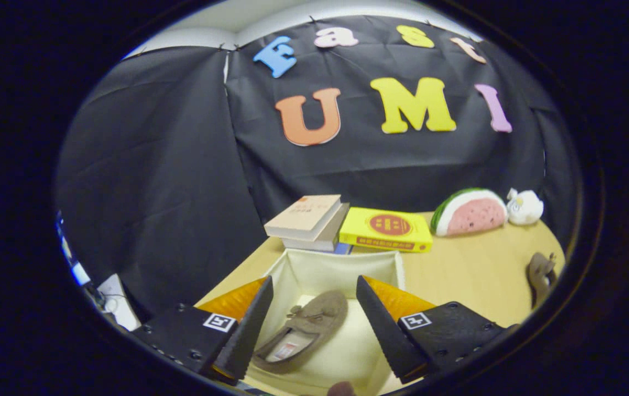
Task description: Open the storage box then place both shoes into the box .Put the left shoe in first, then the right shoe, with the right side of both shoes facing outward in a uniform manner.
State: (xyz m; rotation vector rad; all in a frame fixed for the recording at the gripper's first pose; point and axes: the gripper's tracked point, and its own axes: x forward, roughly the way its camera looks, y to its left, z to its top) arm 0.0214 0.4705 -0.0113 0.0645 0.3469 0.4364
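A staged recording booth: black cloth wall (182,165), wooden table (474,269) with books (306,223) and plush toys (471,212).

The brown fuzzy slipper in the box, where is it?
The brown suede slipper lies inside the open cream fabric storage box on the wooden table, between the open claw's fingers, near the stacked books.

The claw (314,289) is hanging with its two fingers spread wide apart, gripping nothing. The left finger (248,330) and the right finger (383,330) are slanting inward toward their tips, their toothed inner faces turned to each other across an open gap. Each finger's mount is carrying a square marker on top.
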